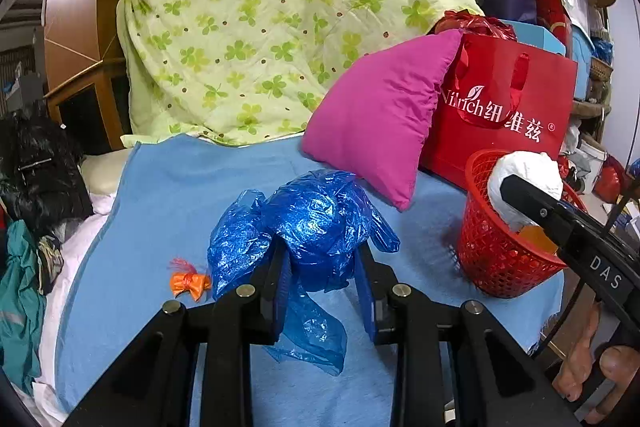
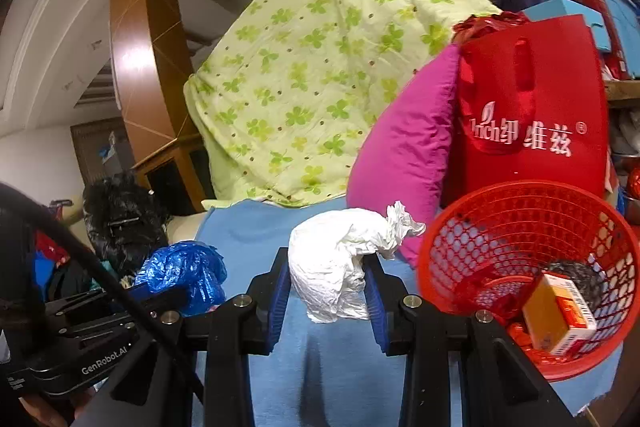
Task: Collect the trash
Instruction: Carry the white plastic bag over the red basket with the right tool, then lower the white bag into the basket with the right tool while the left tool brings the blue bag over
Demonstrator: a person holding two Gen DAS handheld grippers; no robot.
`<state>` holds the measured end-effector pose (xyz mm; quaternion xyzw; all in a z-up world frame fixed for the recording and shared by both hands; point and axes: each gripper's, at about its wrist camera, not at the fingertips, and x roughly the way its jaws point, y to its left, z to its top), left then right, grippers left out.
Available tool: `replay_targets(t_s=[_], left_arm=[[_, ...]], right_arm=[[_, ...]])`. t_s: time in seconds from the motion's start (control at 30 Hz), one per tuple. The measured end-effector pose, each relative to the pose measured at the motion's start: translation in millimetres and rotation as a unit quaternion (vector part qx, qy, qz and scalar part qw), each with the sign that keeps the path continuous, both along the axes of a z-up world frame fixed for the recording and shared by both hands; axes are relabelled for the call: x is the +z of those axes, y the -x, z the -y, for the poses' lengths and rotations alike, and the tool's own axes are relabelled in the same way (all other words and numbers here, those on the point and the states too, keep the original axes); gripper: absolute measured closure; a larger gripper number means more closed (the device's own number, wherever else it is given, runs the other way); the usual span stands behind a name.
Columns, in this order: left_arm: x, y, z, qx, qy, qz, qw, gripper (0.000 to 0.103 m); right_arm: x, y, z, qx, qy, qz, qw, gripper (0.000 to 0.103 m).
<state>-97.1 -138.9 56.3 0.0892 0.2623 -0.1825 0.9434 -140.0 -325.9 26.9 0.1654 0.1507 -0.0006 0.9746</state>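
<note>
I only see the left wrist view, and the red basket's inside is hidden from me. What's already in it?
Observer: An orange-and-white box lies tilted in the red basket.
Operator: Anything else?
Observer: Crumpled red wrappers on the bottom, and a dark grey bundle behind the box.
Operator: Is the white wad gripped squarely?
Observer: The right gripper has a finger on each side of the white wad, its twisted tail pointing right.

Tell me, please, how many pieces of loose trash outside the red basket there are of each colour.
Blue: 1, the blue plastic bag in the left tongs.
White: 1, the white paper wad in the right tongs.
Orange: 1, the orange wrapper on the blue sheet.
Total: 3.
</note>
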Motion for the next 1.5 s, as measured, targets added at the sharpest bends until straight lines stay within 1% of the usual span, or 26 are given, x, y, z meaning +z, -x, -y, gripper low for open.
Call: replay_targets(t_s=[0.17,0.63,1.5], left_arm=[[6,5,14,-0.008,-0.004,0.006,0.9999,0.071],[21,14,46,-0.034,-0.013,0.026,0.9990,0.071],[25,13,94,-0.075,-0.027,0.029,0.9964,0.071]], right_arm=[[2,8,18,-0.016,-0.012,0.008,1.000,0.066],[2,22,42,-0.042,-0.033,0.019,0.998,0.066],[0,37,74,-0.077,-0.066,0.024,0.995,0.066]])
